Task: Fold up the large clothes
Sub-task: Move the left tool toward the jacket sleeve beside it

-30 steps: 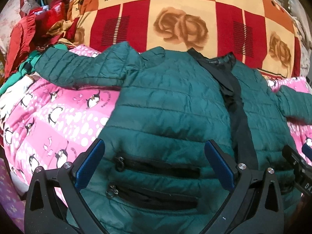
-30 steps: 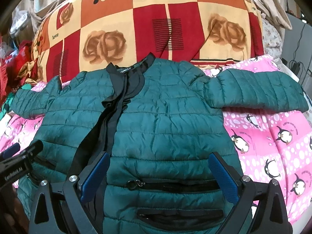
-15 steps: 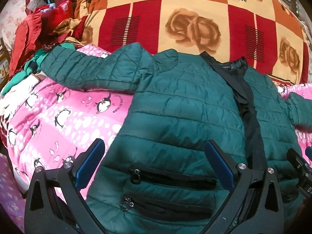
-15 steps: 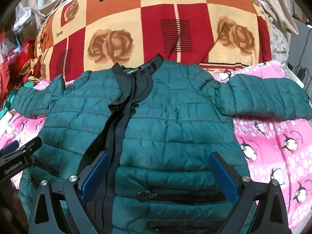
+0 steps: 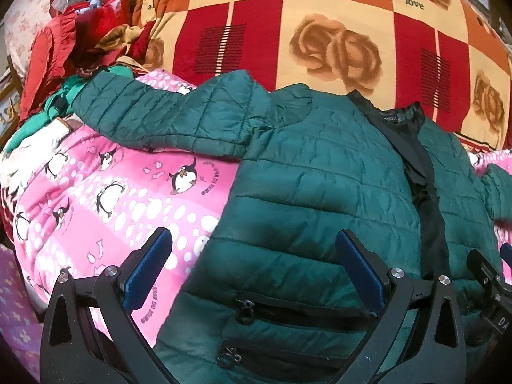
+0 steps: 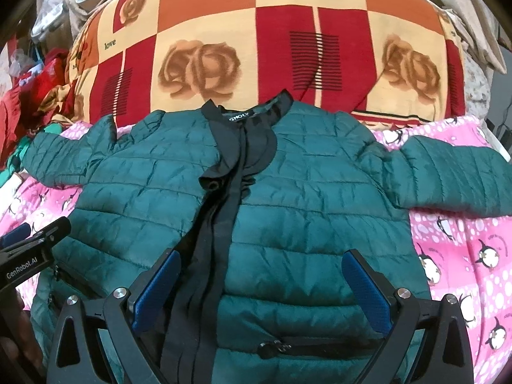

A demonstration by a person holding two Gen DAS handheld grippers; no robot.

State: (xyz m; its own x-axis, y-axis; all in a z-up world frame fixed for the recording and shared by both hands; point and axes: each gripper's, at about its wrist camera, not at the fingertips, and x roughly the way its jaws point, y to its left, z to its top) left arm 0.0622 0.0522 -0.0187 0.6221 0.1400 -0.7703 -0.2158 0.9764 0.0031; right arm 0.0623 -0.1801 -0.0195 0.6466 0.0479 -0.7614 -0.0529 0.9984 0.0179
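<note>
Both claws, left (image 5: 252, 272) and right (image 6: 259, 291), have drifted toward the jacket's (image 6: 288, 198) left side, still gaping and empty. The jacket lies flat on the bed (image 5: 96, 211), unfolded; a sleeve fold likely comes first.

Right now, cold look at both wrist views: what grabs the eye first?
The green quilted jacket spread front-up with sleeves out to both sides, filling the middle of each view on the pink penguin blanket. Behind its collar rises a big red-and-orange rose-print quilt. Both the left gripper and the right gripper hover open over the jacket's lower half, holding nothing.
</note>
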